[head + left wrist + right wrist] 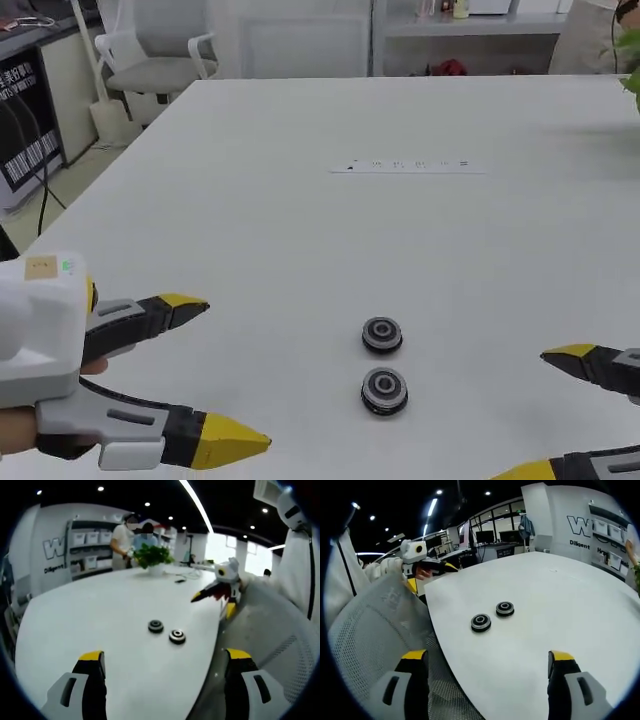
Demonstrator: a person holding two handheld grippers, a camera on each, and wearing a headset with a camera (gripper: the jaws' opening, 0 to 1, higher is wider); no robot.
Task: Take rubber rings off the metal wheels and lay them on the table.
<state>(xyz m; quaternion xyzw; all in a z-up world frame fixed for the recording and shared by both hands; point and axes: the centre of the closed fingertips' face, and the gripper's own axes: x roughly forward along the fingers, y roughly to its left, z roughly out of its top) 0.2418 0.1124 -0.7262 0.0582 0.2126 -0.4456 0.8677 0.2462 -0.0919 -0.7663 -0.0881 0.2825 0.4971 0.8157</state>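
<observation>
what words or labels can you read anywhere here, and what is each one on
"W": big letter on the white wall, in both gripper views.
"Diligent": smaller word under the W on that wall; the words beside it are too blurred to read.
Paper strip on the table: a printed line, too small to read.
Black sign at the left edge of the head view: white characters and a barcode, too blurred to read.

Bare table point(300, 220) lies open around the near wheel point(384, 390) and far wheel point(382, 336), seemingly apart by a narrow gap.
</observation>
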